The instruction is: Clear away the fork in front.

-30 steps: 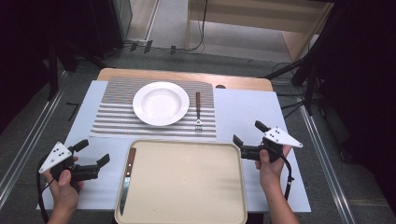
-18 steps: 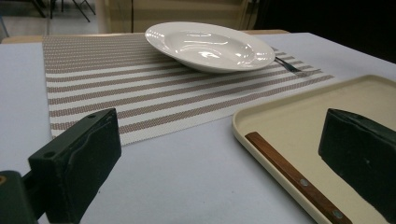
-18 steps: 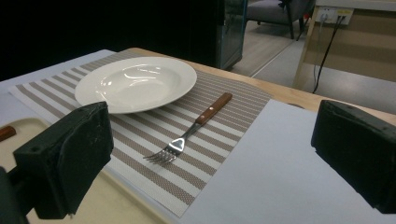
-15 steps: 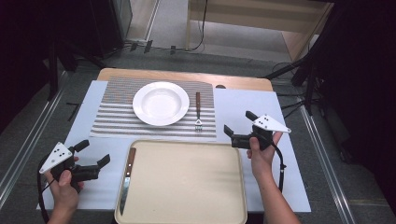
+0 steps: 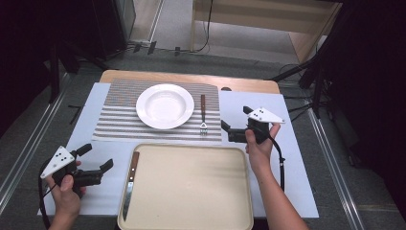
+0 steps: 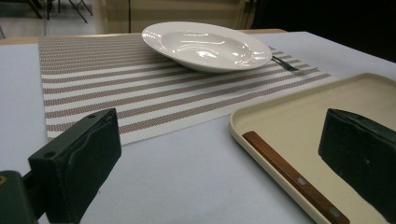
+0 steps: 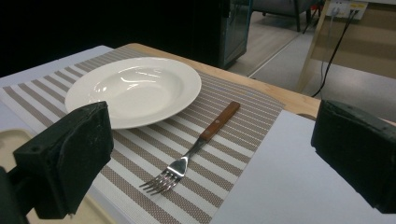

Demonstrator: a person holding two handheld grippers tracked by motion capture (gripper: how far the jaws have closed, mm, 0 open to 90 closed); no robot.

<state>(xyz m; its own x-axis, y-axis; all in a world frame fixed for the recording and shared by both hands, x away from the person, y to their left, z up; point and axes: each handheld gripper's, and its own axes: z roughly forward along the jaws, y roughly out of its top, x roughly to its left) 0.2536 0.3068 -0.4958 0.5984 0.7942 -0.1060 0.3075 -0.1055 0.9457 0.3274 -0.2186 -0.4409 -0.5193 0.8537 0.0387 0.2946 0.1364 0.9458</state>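
My right gripper [image 5: 231, 130] hovers with its jaws spread wide and nothing between them, just beside the fork [image 5: 203, 114], which lies on the striped placemat [image 5: 115, 120] to the right of the white plate [image 5: 164, 106]. In the right gripper view the fork [image 7: 196, 148] sits ahead between the jaws, tines toward me and wooden handle pointing away. My left gripper [image 5: 95, 159] also stands open and empty, low over the counter [image 5: 297, 167] left of the beige tray [image 5: 191, 187]. A wooden-handled knife [image 5: 129, 183] lies along the tray's left edge.
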